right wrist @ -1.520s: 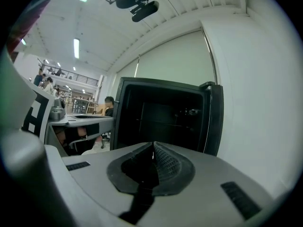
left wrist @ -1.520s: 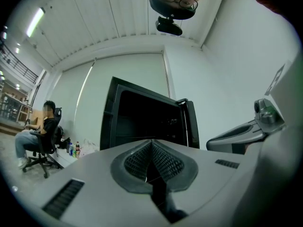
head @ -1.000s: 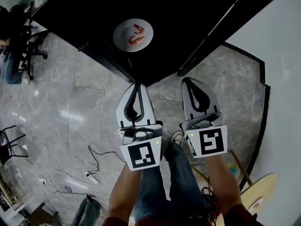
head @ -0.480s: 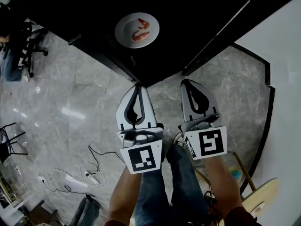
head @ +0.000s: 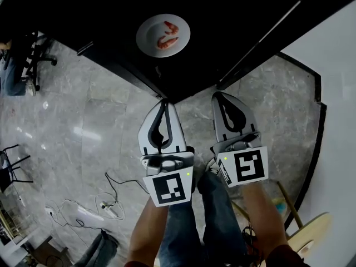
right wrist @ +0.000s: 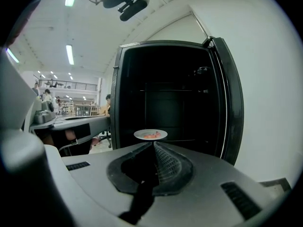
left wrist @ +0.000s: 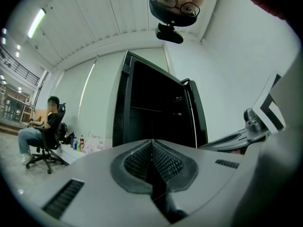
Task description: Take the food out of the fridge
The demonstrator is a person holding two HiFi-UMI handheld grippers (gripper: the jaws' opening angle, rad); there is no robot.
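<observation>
A white plate (head: 163, 35) with orange-red shrimp on it rests on a shelf inside the open black fridge (head: 222, 21). In the right gripper view the plate (right wrist: 150, 135) lies straight ahead, just beyond the jaw tips and well apart from them. My left gripper (head: 163, 102) and right gripper (head: 218, 95) are side by side in front of the fridge's lower edge. Both are shut with nothing between the pads. In the left gripper view my left gripper (left wrist: 151, 141) faces the dark fridge interior (left wrist: 151, 108), and the plate is not visible there.
The fridge door (right wrist: 230, 103) stands open at the right, beside a white wall (head: 334, 93). Cables (head: 105, 204) lie on the grey marble floor at lower left. A person sits on an office chair (left wrist: 41, 134) far left. A round wooden table (head: 308, 232) is at lower right.
Both grippers have sunk slightly and stay shut. In the head view the plate has shifted a little up and to the right.
</observation>
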